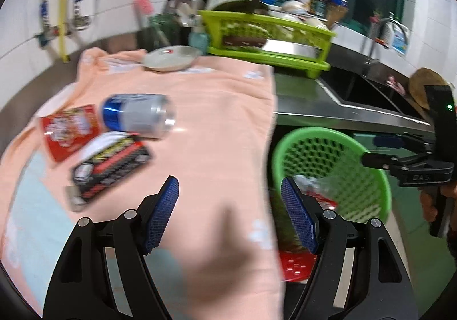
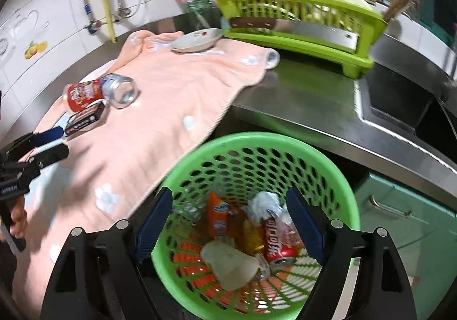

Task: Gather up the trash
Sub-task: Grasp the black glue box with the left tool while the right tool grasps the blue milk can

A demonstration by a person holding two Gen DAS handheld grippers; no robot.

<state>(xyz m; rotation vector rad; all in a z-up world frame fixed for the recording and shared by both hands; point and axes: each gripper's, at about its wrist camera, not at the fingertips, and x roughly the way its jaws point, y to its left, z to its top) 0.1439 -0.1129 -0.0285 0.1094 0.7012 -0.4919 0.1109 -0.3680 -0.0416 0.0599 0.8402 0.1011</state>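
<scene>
Left wrist view: left gripper open, empty; can at 10 o'clock. Right gripper open, empty, above basket.

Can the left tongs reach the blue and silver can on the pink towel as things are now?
Probably yes. The left tongs are open and empty above the pink towel. The blue and silver can lies on its side ahead to the left, top uncovered. Only the black box lies close beside it.

Green perforated basket; peach towel w/ pale flower prints; blue-silver can; red packet.
</scene>
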